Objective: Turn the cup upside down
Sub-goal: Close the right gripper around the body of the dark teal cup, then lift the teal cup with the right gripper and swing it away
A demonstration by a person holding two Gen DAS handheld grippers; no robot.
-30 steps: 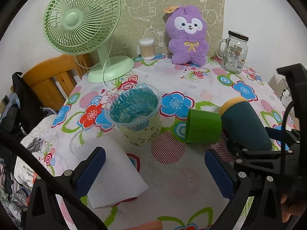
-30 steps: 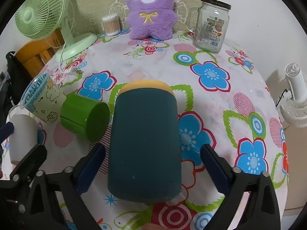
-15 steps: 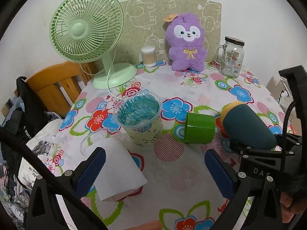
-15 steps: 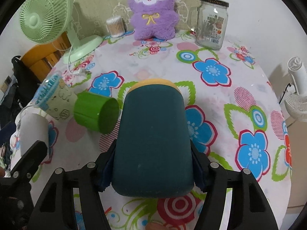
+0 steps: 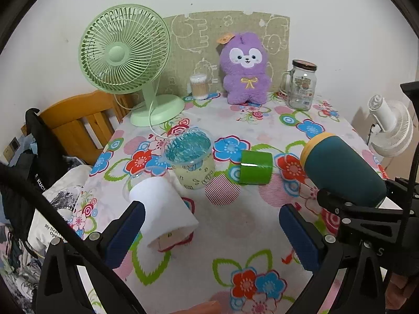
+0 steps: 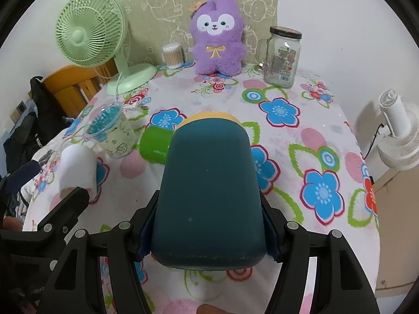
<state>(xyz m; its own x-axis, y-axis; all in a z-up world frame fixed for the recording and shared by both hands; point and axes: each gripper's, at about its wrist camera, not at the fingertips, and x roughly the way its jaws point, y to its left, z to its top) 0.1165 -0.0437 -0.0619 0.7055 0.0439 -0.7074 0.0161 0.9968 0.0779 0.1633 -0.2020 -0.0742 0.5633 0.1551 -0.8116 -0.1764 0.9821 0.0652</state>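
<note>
The teal cup (image 6: 209,191) with its yellow rim (image 6: 209,116) lies on its side, lifted clear of the flowered table (image 6: 309,120), mouth pointing far, with the right gripper (image 6: 208,231) pinching its body near the closed base. It looks rigid, smooth and light, so a firm mid-wall squeeze should hold through the turn. The left gripper (image 5: 209,233) hangs spread near the white paper cup (image 5: 163,209); a green cup (image 5: 255,167) lies beyond.

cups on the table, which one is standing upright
The clear patterned cup, open mouth up. The green cup and white paper cup lie on their sides; the teal cup is in the right gripper.
</note>
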